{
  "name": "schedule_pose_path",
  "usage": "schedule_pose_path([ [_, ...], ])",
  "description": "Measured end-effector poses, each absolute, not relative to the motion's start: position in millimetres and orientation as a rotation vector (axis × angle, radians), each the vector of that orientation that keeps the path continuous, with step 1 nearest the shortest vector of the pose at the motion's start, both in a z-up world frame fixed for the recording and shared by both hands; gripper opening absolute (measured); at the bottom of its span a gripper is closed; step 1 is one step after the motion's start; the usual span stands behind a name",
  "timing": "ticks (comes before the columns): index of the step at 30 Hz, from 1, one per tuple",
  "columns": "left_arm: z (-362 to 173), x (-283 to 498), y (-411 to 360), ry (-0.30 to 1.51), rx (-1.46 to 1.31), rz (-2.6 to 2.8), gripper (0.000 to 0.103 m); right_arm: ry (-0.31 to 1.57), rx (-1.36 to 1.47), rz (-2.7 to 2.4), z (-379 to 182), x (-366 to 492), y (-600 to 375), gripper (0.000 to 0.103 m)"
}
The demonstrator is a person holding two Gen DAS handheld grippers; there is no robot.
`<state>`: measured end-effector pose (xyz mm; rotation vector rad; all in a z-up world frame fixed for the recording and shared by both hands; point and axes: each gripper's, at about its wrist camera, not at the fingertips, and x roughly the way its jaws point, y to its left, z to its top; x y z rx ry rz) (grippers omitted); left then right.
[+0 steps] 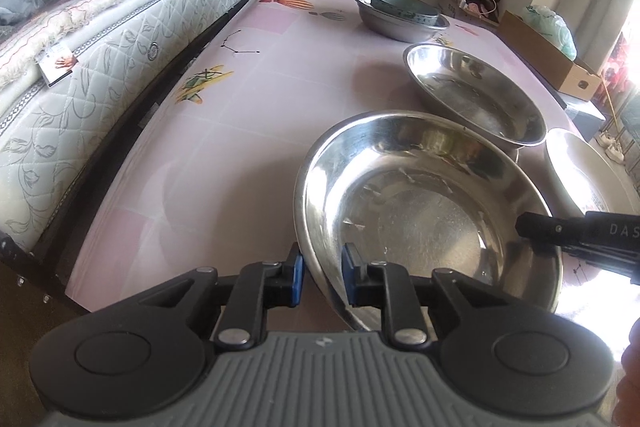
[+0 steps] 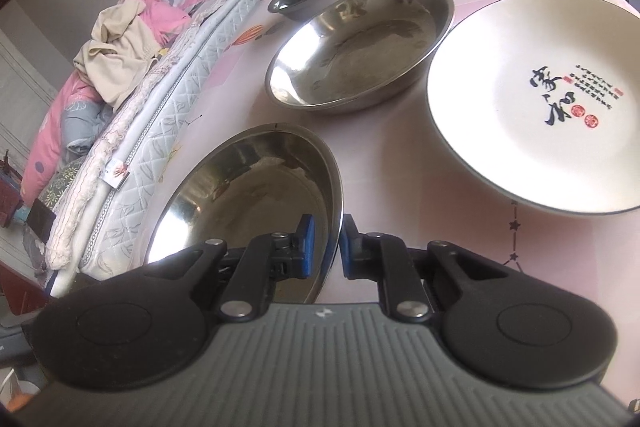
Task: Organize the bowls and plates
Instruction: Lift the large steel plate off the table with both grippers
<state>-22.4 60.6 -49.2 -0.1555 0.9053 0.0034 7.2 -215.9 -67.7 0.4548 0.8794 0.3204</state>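
Gripping the nearest steel bowl (image 1: 420, 211) from both sides: left gripper (image 1: 322, 277) has its jaws straddling the near-left rim, one blue pad outside the wall, one inside, pinching the thin lip; right gripper (image 2: 325, 245) does the same on the opposite rim, jaws pressed close on the metal edge. Bowl sits low over the pink-covered bench (image 1: 248, 115), close to its near edge; whether it is lifted or resting I cannot tell. Beyond it a second steel bowl (image 1: 476, 95) of like shape, just apart; farther back a smaller steel bowl (image 1: 394, 23) with a pale blue bowl (image 1: 404, 7) nested inside. White plate (image 2: 532, 107) with dark calligraphy lies to the right, near the second bowl. Mattress (image 1: 100, 67) with heaped clothes runs along the bench's left side. Handling judgement: thin polished steel, light and stiff, no risk of breaking, but slick, so a rim pinch may slip or let the bowl swing. Opposite-rim holds should keep it level. Likely it nests cleanly into its twin. Plate looks ceramic, heavier and chippable; best taken by the raised rim, set down gently.
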Motion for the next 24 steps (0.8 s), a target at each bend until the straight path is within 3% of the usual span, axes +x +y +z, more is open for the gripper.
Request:
schedule_pose_path([
  [24,-50.2,-4.8,55.5,0.914,-0.115,-0.007,0.022,0.879,0.467,0.295,-70.9,2.1,-219.3,0.012],
])
